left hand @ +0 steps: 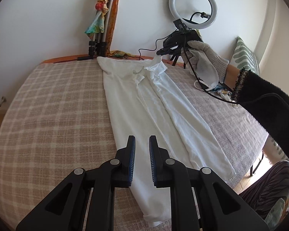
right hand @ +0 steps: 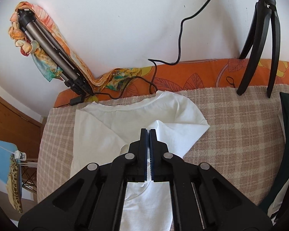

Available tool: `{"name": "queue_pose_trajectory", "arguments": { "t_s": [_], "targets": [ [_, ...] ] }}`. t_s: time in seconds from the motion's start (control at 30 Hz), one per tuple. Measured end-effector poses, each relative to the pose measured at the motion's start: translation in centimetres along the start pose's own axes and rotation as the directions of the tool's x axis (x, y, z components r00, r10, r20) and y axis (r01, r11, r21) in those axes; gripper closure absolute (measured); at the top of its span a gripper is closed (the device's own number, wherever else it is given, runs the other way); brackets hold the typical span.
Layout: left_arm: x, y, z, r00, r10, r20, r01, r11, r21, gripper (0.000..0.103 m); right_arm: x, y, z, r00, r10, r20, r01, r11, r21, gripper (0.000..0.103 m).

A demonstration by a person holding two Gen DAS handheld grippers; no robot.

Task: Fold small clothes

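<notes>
A white t-shirt (left hand: 154,107) lies lengthwise on the checked beige blanket (left hand: 57,105), its sides folded in to a narrow strip. My left gripper (left hand: 142,142) is open and empty, hovering just above the shirt's near hem end. My right gripper (left hand: 162,52) is at the far end, by the collar, and is shut on a folded sleeve of the shirt. In the right wrist view the right gripper (right hand: 148,131) pinches the white cloth (right hand: 173,134) between its pads, slightly lifted. The neckline (right hand: 136,105) lies beyond it.
A ring light (left hand: 192,7) on a tripod (right hand: 260,44) and a folded tripod wrapped in a coloured scarf (left hand: 102,19) stand at the wall. Black cables (right hand: 154,77) lie along the orange bed edge (right hand: 202,73). A striped cushion (left hand: 244,57) is at the right.
</notes>
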State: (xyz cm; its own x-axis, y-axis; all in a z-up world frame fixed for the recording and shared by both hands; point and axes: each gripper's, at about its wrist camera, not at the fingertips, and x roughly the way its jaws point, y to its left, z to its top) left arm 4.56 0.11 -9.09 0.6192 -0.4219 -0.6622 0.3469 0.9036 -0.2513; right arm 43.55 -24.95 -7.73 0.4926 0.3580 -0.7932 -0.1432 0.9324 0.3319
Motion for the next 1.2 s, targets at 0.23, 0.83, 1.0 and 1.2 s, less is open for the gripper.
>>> {"name": "queue_pose_trajectory", "arguments": {
  "t_s": [0.23,0.83,1.0,1.2],
  "targets": [
    [-0.3,-0.1,0.6,1.0,-0.001,0.021,0.001,1.0,0.008,0.09,4.9,5.9,0.0,0.998,0.017,-0.056,-0.025,0.987,-0.161,0.1],
    [0.8,0.0,0.8,1.0,0.003,-0.008,-0.003,1.0,0.004,0.09,1.4,-5.6,-0.7,0.997,-0.073,0.015,0.072,0.997,0.036,0.098],
    [1.1,0.7,1.2,1.0,0.022,-0.021,-0.022,1.0,-0.021,0.09,-0.1,-5.0,-3.3,1.0,-0.028,0.009,0.027,0.999,0.029,0.098],
    [0.7,1.1,0.4,0.999,-0.006,-0.043,0.005,0.999,-0.039,0.066,-5.8,-4.9,-8.3,1.0,-0.01,0.009,0.01,0.999,0.036,0.098]
  ]
}}
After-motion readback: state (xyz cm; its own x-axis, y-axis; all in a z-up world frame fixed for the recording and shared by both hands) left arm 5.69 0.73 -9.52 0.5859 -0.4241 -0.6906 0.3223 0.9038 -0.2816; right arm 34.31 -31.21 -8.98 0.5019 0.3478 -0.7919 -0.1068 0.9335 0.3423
